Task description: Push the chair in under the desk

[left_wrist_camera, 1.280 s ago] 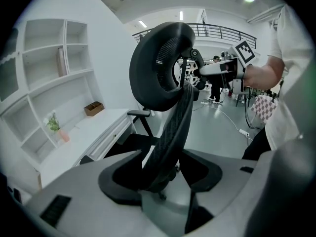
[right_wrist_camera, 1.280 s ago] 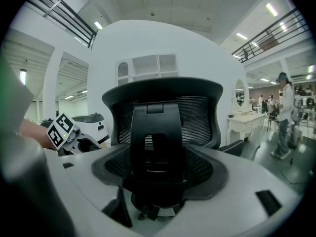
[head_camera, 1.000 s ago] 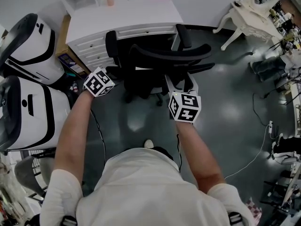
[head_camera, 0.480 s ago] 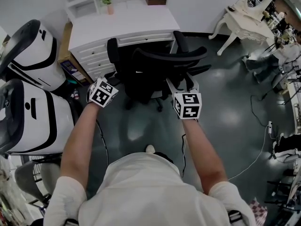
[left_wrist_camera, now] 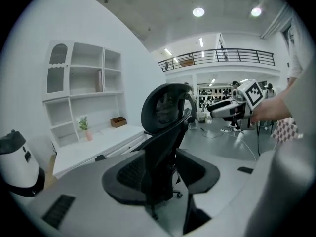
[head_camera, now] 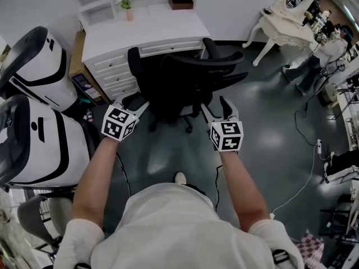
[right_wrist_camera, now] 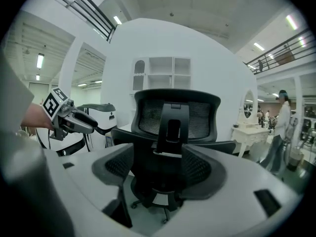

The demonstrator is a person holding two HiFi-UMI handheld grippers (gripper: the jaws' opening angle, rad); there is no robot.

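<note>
Both grippers hang released just behind the black office chair (head_camera: 182, 80), which stands on the grey floor (head_camera: 168, 150) against the front edge of the white desk (head_camera: 151, 29).

The chair faces the desk with its backrest toward the person, its seat and one armrest up against the drawers at the desk's front edge. The left gripper (head_camera: 136, 103) is near the chair's left rear. Its jaws have just been closing but stand apart, pressing on nothing, and the chair shows beyond the gap between them. The right gripper (head_camera: 216, 106) is near the chair's right rear, also with its jaws apart and gripping nothing, the backrest centred beyond them. A small potted plant (head_camera: 128, 3) and a brown box (head_camera: 180, 0) sit along the desk's far edge. Two white machines (head_camera: 33, 66) stand by the desk's left side.
</note>
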